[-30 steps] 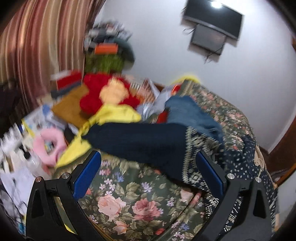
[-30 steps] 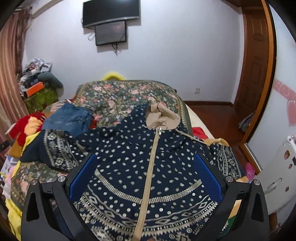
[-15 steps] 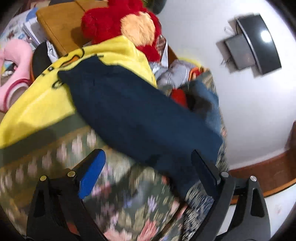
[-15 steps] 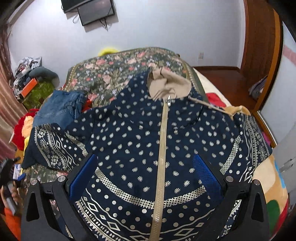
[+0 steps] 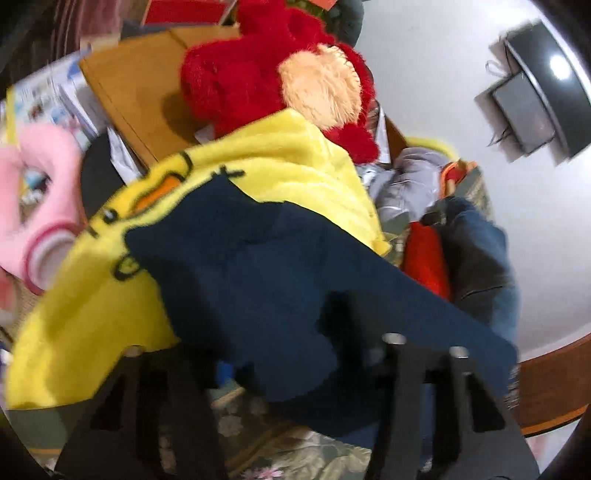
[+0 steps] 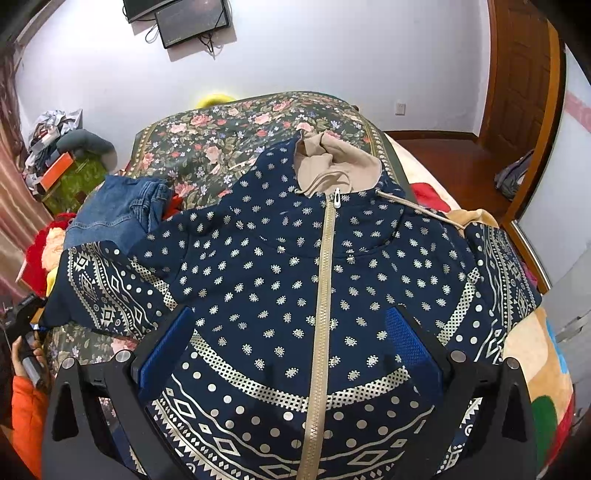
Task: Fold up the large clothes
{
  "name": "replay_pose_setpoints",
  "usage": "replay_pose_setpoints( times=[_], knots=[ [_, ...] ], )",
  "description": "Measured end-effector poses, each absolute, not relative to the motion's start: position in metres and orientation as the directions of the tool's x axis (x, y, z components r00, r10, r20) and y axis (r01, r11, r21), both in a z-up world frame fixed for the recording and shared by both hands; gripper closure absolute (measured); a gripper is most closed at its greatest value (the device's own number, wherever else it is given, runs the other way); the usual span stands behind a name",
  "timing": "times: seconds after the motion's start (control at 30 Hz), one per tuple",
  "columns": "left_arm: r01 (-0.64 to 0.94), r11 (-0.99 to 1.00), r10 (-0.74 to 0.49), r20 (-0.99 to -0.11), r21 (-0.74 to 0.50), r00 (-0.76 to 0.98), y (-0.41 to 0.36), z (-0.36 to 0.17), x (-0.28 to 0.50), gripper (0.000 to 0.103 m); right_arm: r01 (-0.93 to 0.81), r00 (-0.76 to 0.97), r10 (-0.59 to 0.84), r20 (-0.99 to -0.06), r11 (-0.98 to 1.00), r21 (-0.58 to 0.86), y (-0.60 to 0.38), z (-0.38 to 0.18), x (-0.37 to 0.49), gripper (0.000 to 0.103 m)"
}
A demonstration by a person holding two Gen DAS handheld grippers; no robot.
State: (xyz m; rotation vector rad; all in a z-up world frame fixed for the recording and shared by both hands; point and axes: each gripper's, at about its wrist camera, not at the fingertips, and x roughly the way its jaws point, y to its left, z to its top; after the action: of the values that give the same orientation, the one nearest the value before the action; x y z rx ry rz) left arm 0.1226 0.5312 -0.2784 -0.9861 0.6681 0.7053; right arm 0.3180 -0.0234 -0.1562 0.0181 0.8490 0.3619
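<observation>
Both claws hang over a navy zip-up hoodie [image 6: 280,266] spread front-up on a bed. Seen from the right wrist, the right claw [image 6: 288,347] stands with its blue-padded fingers [image 6: 166,343] wide apart above the garment's lower front, one to each side of the tan zipper [image 6: 325,280], holding nothing. The hoodie carries a silver dot and diamond print, its beige hood [image 6: 332,166] bunched at the collar, both sleeves stretched out sideways.

The left claw [image 5: 295,369] sits right at the plain navy end of the left sleeve [image 5: 280,273]; cloth covers the fingertips and the view is blurred, so I cannot tell whether it grips the sleeve or stands apart.

Beneath the hoodie lies a dark floral bedspread [image 6: 229,125]. Folded blue jeans [image 6: 114,206] rest just beside the left sleeve. Under the sleeve end lies a yellow blanket [image 5: 258,162] with a cartoon duck face, and past it a red plush toy [image 5: 266,62] against a brown board [image 5: 136,92]. A pink ring cushion [image 5: 40,206] sits at the far left. A wall-mounted screen [image 6: 192,20] hangs above the bed's head; a wooden door [image 6: 521,74] stands at the right. No readable writing shows anywhere.
</observation>
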Motion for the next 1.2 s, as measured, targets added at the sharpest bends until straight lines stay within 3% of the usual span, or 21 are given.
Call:
replay_pose_setpoints(
  times=[0.07,0.23,0.4,0.6,0.8,1.0,1.2],
  knots=[
    [-0.811,0.427,0.282,-0.793,-0.400,0.540,0.522,-0.263,0.127,0.095,-0.301,0.611,0.320,-0.724,0.940,0.161,-0.027,-0.153,0.317,0.000],
    [-0.784,0.577,0.446,-0.717,-0.227,0.536,0.485,-0.197,0.141,0.098,-0.302,0.621,0.325,-0.713,0.939,0.166,-0.032,-0.146,0.316,0.000],
    [-0.670,0.705,0.456,-0.576,-0.232,0.679,0.436,-0.113,0.149,0.098,-0.322,0.658,0.323,-0.681,0.937,0.134,-0.037,-0.134,0.314,0.000],
    [-0.490,0.829,0.348,-0.438,-0.270,0.829,0.365,-0.033,0.179,0.098,-0.357,0.695,0.338,-0.635,0.928,0.104,-0.051,-0.120,0.321,0.000],
    [-0.329,0.903,0.201,-0.406,-0.275,0.892,0.294,0.001,0.231,0.098,-0.387,0.695,0.352,-0.628,0.918,0.086,-0.069,-0.120,0.331,0.000],
    [-0.190,0.952,0.062,-0.457,-0.240,0.887,0.212,-0.009,0.297,0.098,-0.389,0.685,0.355,-0.637,0.916,0.092,-0.092,-0.131,0.340,0.000],
    [-0.038,0.978,-0.085,-0.564,-0.203,0.822,0.129,-0.058,0.344,0.098,-0.342,0.666,0.378,-0.644,0.921,0.186,-0.126,-0.146,0.351,0.000]
  ],
)
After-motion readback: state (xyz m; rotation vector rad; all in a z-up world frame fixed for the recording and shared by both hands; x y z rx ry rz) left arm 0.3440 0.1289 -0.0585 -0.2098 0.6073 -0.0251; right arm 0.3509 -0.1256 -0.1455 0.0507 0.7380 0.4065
